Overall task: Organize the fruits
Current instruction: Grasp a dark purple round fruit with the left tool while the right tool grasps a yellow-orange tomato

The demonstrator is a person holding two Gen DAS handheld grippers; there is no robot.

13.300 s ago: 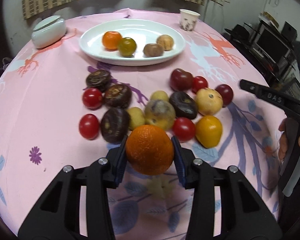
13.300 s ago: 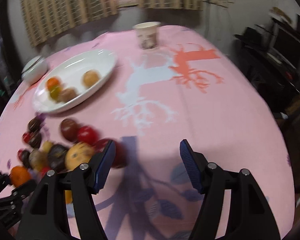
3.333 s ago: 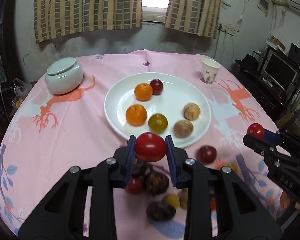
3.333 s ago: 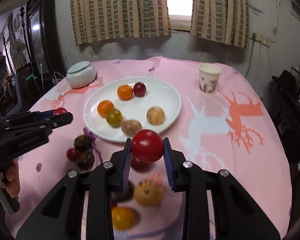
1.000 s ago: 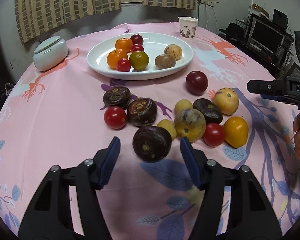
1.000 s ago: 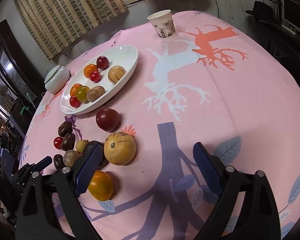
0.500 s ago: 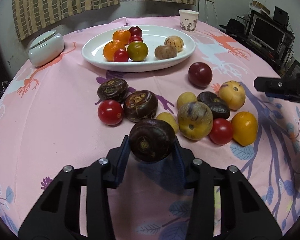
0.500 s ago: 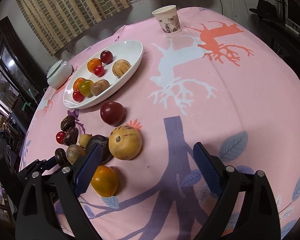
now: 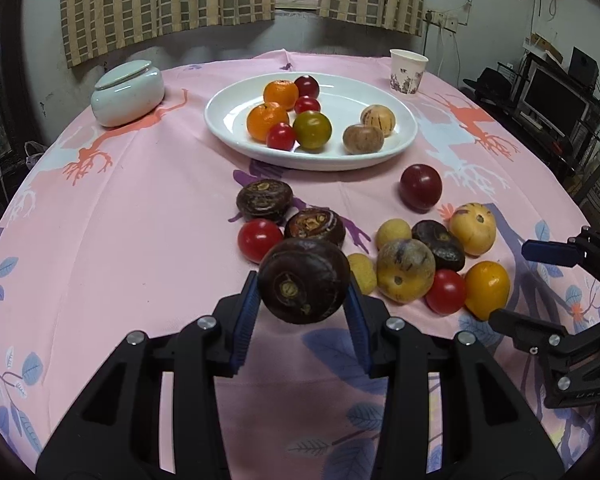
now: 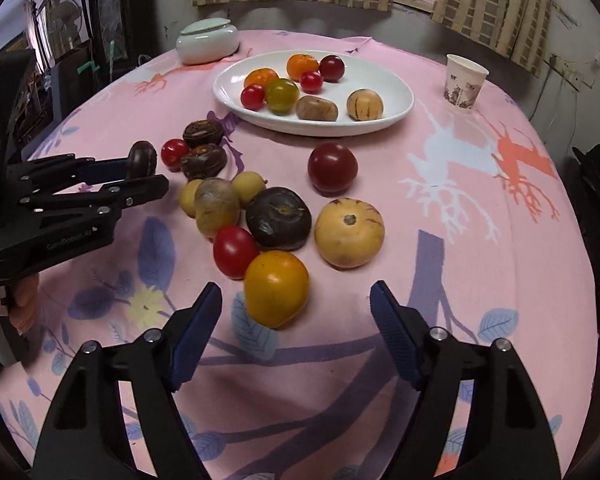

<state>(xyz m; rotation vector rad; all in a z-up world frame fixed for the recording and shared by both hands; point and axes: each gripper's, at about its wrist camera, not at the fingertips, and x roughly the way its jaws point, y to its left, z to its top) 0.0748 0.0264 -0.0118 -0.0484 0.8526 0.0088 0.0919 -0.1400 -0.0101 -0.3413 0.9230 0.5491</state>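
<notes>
My left gripper (image 9: pixel 302 300) is shut on a dark purple fruit (image 9: pixel 303 280) and holds it above the pink cloth; it also shows in the right wrist view (image 10: pixel 142 158). My right gripper (image 10: pixel 296 312) is open and empty, with a yellow-orange fruit (image 10: pixel 276 288) just ahead between its fingers; the gripper shows at the right of the left wrist view (image 9: pixel 540 280). A white plate (image 9: pixel 400 148) holds oranges, small red tomatoes, a green-red fruit and two tan fruits. Several loose fruits lie on the cloth in front of the plate.
A white lidded jar (image 9: pixel 128 94) stands at the back left. A paper cup (image 9: pixel 408 66) stands at the back right. The round table (image 9: pixel 140 200) has a pink patterned cloth; its edge drops off on the right.
My left gripper has closed on the dark purple fruit and lifted it off the cloth. My right gripper has swung towards the fruit pile, still open.
</notes>
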